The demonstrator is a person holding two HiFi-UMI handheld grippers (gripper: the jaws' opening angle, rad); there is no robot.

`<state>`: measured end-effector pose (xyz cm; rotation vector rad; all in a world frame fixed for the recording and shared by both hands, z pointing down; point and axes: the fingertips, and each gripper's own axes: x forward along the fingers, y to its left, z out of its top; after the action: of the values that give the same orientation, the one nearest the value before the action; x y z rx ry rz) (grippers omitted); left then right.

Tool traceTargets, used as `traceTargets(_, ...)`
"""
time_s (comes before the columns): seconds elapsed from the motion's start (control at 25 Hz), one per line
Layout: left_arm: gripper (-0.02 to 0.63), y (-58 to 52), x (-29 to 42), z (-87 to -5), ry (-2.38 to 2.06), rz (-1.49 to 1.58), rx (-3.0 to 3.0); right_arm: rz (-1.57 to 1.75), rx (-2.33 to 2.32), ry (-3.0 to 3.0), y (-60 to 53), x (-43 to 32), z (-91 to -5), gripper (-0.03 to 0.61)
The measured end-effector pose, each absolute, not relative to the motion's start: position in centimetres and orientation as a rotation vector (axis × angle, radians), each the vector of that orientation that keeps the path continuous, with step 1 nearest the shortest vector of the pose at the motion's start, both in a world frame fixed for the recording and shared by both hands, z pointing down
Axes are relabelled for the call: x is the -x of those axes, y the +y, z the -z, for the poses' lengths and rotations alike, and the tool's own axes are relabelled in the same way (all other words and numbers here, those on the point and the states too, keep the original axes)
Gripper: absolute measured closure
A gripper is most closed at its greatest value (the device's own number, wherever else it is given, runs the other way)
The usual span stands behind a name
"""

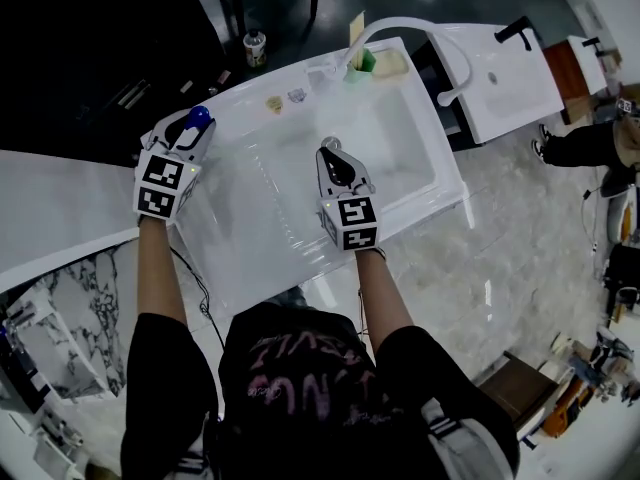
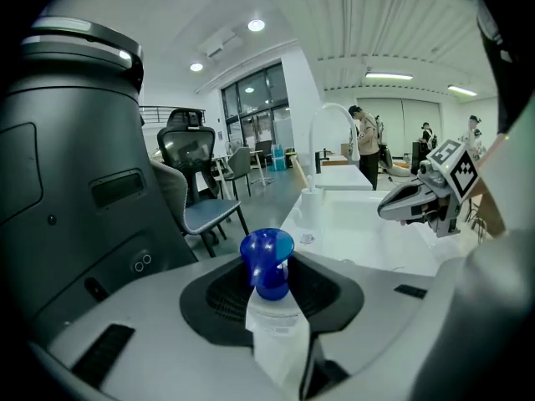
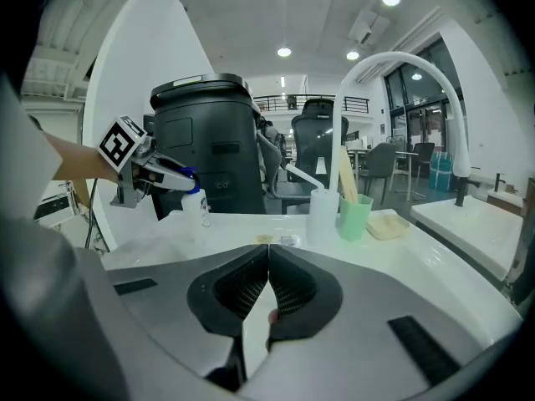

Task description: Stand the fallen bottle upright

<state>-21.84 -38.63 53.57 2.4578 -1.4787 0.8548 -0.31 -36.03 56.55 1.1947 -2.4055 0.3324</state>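
– Since the white tabletop (image 1: 70, 203) with its sunken basin is the biggest thing here, where on it is the bottle?

– At the tabletop's left side, near the basin's far left corner. The bottle (image 2: 276, 328) is nearly upright there, with its blue cap (image 2: 267, 257) on top. The right gripper view shows its base low over the surface, but not whether it touches.

– Who has it?

– The left gripper (image 1: 188, 136). Its jaws are clamped on the pale body just under the cap, one pad on each side. The cap pokes out beyond the pads and the body runs back between them.

– And the other one?

– The right gripper (image 1: 332, 150) hangs over the basin, well apart from the bottle. Its jaws are pressed together with nothing between them.

– How would the bottle handle?

– It looks like a small plastic one, so probably light, with smooth sides that could slip. The walls would likely give under a hard squeeze. A hold high on the body, just below the cap, seems sound for steering it. The narrow base may topple if the bottle is let go while leaning.

– So the release is the delicate part?

– Likely, yes. The base should sit flat on the tabletop before the jaws part.
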Motion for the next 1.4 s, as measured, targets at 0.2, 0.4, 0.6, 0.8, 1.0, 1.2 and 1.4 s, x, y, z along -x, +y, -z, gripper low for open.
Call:
traceTargets(0.2, 0.477, -38.6, 21.9, -53.6, -1.492, -0.844, -2.453, -0.333, -1.198, -2.416, -36.0, 0.3, -56.1, 0.566)
traceTargets(0.4, 0.449, -38.3, 22.1, -53.4, -1.521, -0.823, -2.425, -0.319, -1.206, -2.43, -36.0, 0.4, -55.4, 0.566)
traceTargets(0.6, 0.419, -37.6, 22.6, -52.8, -1.546, -0.788, -2.41, -0.311, -1.21, -2.434, -35.5, 0.3, -54.9, 0.566)
traceTargets(0.8, 0.408, -35.4, 23.5, -52.2, -1.605, -0.746, -2.365, -0.296, -1.213, -2.456, -34.4, 0.5, -53.7, 0.566)
traceTargets(1.0, 0.417, -32.3, 24.1, -51.1, -1.7, -0.666, -2.31, -0.282, -1.23, -2.495, -32.7, 0.8, -51.9, 0.566)
traceTargets(1.2, 0.459, -28.9, 24.1, -49.1, -1.79, -0.549, -2.271, -0.231, -1.229, -2.527, -30.6, 1.3, -50.0, 0.568)
traceTargets(1.4, 0.503, -25.6, 23.6, -46.6, -1.869, -0.454, -2.246, -0.184, -1.216, -2.571, -28.2, 1.7, -47.6, 0.568)
